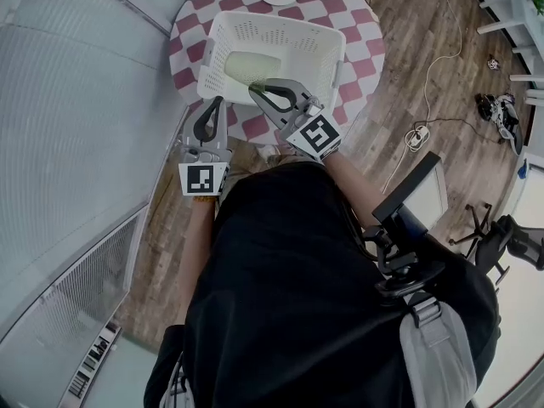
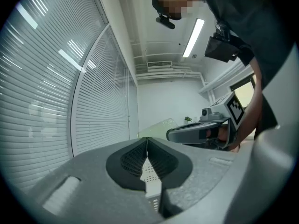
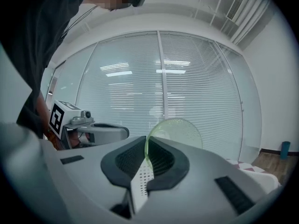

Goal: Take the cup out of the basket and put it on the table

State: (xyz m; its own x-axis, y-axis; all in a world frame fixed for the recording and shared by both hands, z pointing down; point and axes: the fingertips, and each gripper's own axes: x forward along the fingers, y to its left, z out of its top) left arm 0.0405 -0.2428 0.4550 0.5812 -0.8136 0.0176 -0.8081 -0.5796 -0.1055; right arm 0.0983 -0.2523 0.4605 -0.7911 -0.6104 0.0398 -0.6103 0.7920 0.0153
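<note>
— What's around me?
— I see wood-plank floor [image 1: 399, 66] from twelve to three o'clock, with a white cable [image 1: 427, 92] snaking across it at two.
— And nine o'clock?
— A curved glass wall with slatted blinds [image 1: 76, 117]. There's a black office chair [image 1: 514, 236] at four. Overhead, one ceiling strip light [image 2: 194, 31] glows.

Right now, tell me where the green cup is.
In the head view the pale green cup is turned sideways over the white basket's left half, its rim pinched by the right gripper.
</note>
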